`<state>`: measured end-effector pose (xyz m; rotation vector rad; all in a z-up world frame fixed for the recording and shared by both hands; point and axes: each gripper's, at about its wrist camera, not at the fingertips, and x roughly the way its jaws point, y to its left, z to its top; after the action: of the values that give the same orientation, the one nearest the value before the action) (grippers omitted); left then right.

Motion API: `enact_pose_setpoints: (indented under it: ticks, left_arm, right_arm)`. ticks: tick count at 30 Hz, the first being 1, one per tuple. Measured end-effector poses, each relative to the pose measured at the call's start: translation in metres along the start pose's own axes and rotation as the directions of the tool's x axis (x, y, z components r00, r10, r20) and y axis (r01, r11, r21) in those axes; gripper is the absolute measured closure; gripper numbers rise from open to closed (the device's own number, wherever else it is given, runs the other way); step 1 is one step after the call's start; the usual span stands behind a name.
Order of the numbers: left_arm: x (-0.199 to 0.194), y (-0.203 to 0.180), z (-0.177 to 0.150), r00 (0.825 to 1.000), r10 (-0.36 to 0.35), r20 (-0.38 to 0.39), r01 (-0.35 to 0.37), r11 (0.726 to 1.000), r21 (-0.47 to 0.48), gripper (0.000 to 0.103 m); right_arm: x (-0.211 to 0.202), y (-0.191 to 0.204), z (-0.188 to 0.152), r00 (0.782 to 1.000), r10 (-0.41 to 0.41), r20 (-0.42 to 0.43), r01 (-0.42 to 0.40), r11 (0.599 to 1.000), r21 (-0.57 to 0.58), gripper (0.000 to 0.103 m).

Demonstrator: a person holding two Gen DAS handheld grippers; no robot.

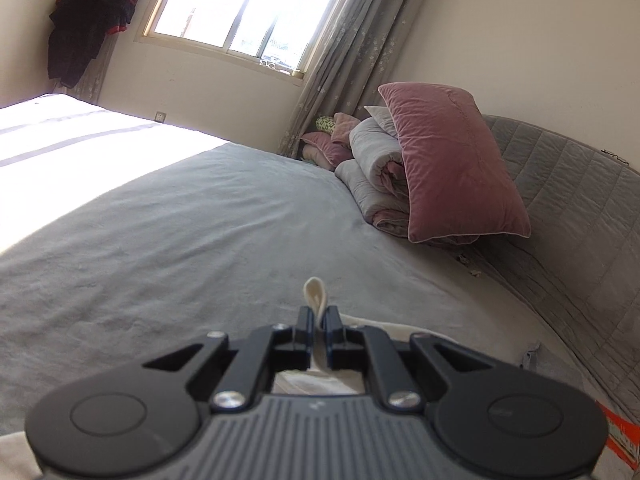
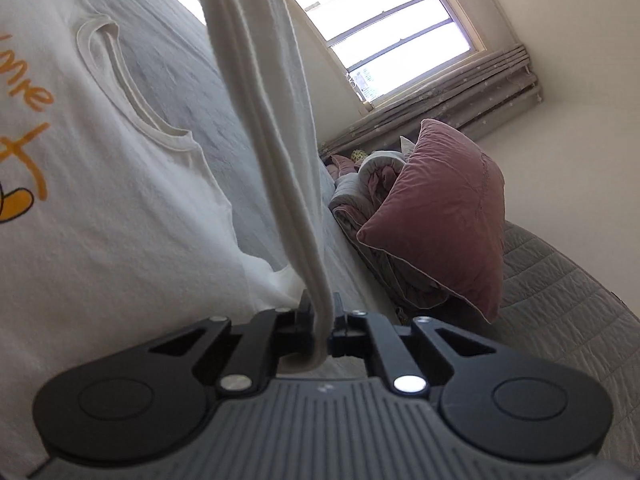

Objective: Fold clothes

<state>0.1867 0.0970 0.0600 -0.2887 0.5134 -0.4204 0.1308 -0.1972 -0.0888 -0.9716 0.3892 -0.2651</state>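
Observation:
A cream T-shirt (image 2: 104,208) with orange lettering and a ribbed neckline lies spread on the grey bed (image 2: 168,68), filling the left of the right wrist view. From it a long strip of the same cream cloth (image 2: 264,92) rises out of the top of that view, and my right gripper (image 2: 322,312) is shut on its lower end. My left gripper (image 1: 317,314) is shut on a small fold of cream shirt cloth (image 1: 315,292) that pokes up between its fingers above the grey bed cover (image 1: 180,232). More cream cloth (image 1: 316,382) shows under the left gripper.
A pink pillow (image 1: 452,164) leans on rolled grey and pink quilts (image 1: 372,172) against the quilted grey headboard (image 1: 568,216). A bright window (image 1: 248,4), a grey curtain (image 1: 348,52) and dark clothes hanging on the wall (image 1: 92,20) are behind the bed. Sunlight falls on the bed's far left side.

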Motion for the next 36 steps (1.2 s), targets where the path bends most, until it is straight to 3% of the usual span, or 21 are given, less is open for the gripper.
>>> enact_pose_setpoints:
  ticks: [5, 9, 12, 14, 17, 19, 24, 30, 33, 34, 36]
  left_arm:
    - [0.031, 0.045, -0.030, 0.991, 0.094, -0.098, -0.103, 0.991, -0.084, 0.102]
    - [0.039, 0.079, -0.050, 0.980, 0.096, -0.174, -0.132, 0.969, -0.210, 0.101]
    - [0.037, 0.090, -0.059, 0.980, 0.065, -0.190, -0.118, 0.952, -0.283, 0.099]
    - [0.035, 0.094, -0.060, 0.982, 0.032, -0.188, -0.092, 0.943, -0.321, 0.091]
    - [0.035, 0.087, -0.055, 0.983, 0.011, -0.183, -0.070, 0.944, -0.322, 0.079]
    - [0.042, 0.081, -0.054, 0.979, -0.010, -0.202, -0.056, 0.948, -0.315, 0.071]
    - [0.056, 0.066, -0.061, 0.969, 0.006, -0.249, -0.076, 0.959, -0.272, 0.070]
    - [0.060, 0.054, -0.069, 0.966, 0.037, -0.257, -0.097, 0.970, -0.224, 0.078]
    - [0.061, 0.049, -0.071, 0.965, 0.072, -0.252, -0.121, 0.975, -0.186, 0.090]
    - [0.061, 0.048, -0.071, 0.965, 0.082, -0.249, -0.128, 0.975, -0.179, 0.099]
    - [0.058, 0.046, -0.069, 0.968, 0.090, -0.234, -0.133, 0.976, -0.173, 0.101]
  right_arm:
    - [0.014, 0.002, -0.002, 0.995, 0.074, -0.064, -0.076, 0.997, -0.035, 0.099]
    - [0.011, 0.000, -0.003, 0.989, 0.136, -0.056, -0.141, 0.986, -0.086, 0.099]
    - [-0.002, -0.005, -0.004, 0.983, 0.182, -0.041, -0.186, 0.971, -0.148, 0.089]
    - [-0.014, -0.012, -0.006, 0.978, 0.207, -0.025, -0.208, 0.964, -0.165, 0.074]
    - [-0.029, -0.030, -0.009, 0.959, 0.282, -0.017, -0.281, 0.951, -0.131, 0.067]
    - [-0.037, -0.044, -0.011, 0.935, 0.353, -0.028, -0.354, 0.932, -0.071, 0.067]
    - [-0.051, -0.070, -0.017, 0.890, 0.455, -0.022, -0.451, 0.887, 0.105, 0.066]
    - [-0.049, -0.081, -0.017, 0.851, 0.525, -0.008, -0.503, 0.821, 0.269, 0.066]
    - [-0.043, -0.087, -0.015, 0.831, 0.557, 0.007, -0.525, 0.780, 0.342, 0.066]
    - [-0.041, -0.089, -0.013, 0.824, 0.567, 0.015, -0.531, 0.763, 0.367, 0.066]
    - [-0.037, -0.094, -0.012, 0.815, 0.579, 0.029, -0.537, 0.735, 0.413, 0.065]
